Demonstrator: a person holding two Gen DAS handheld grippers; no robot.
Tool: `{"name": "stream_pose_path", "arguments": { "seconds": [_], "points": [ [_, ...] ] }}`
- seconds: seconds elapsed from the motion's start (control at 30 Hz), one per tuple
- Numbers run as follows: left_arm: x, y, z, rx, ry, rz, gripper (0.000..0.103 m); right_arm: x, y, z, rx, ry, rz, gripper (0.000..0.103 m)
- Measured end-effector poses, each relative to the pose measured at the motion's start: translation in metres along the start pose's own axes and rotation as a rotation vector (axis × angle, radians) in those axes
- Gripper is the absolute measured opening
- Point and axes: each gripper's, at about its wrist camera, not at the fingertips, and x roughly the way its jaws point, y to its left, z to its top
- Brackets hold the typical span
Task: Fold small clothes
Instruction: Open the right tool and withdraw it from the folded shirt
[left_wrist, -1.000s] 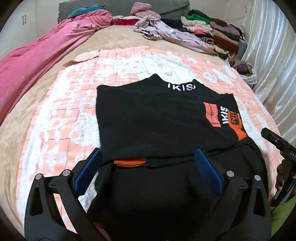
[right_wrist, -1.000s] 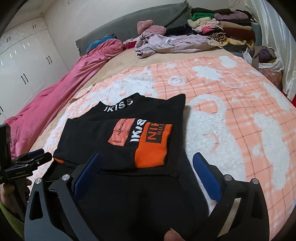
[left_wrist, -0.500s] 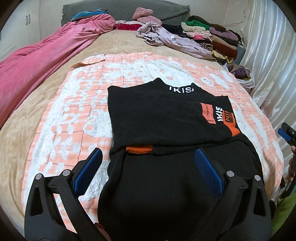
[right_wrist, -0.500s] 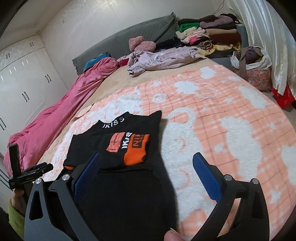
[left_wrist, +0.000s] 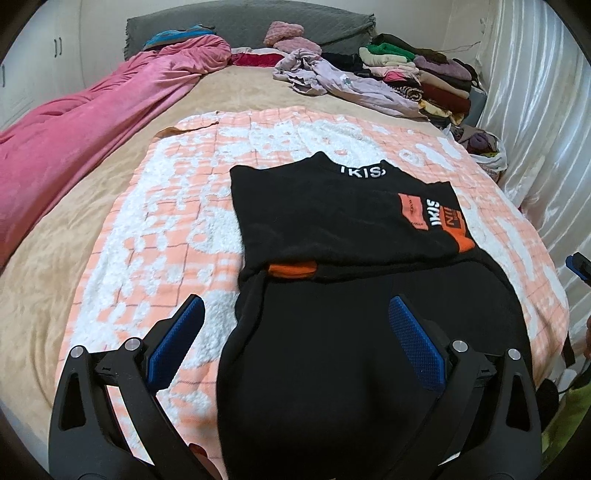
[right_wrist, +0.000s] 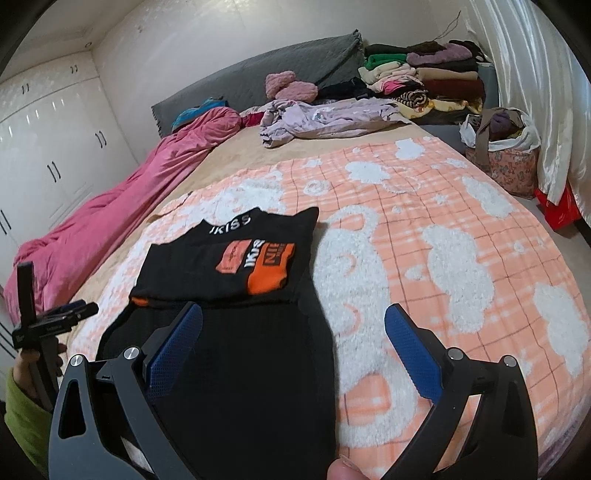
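Observation:
A black top (left_wrist: 343, 229) with white lettering and orange patches lies flat on the orange-and-white blanket (left_wrist: 166, 229), sleeves folded in over the body. Its lower part hangs over the bed's near edge. It also shows in the right wrist view (right_wrist: 236, 266). My left gripper (left_wrist: 295, 332) is open and empty, held above the top's lower left part. My right gripper (right_wrist: 291, 336) is open and empty, above the top's lower right edge. The left gripper also shows at the left edge of the right wrist view (right_wrist: 74, 310).
A pink quilt (left_wrist: 81, 129) runs along the bed's left side. A lilac garment (left_wrist: 343, 81) and a stack of folded clothes (left_wrist: 424, 74) lie at the far end. A bag of clothes (right_wrist: 506, 151) stands by the white curtain (right_wrist: 535, 74) at right.
Both grippers have pulled back and risen away from the top, staying open. The top has not moved.

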Motion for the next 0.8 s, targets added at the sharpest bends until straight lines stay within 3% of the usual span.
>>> {"name": "stream_pose_path", "arguments": {
  "seconds": [0.8],
  "points": [
    [-0.004,0.016,-0.041,0.004,0.052,0.024,0.093,0.006,0.008,-0.039,-0.046,0.101,0.001,0.099]
  ]
}}
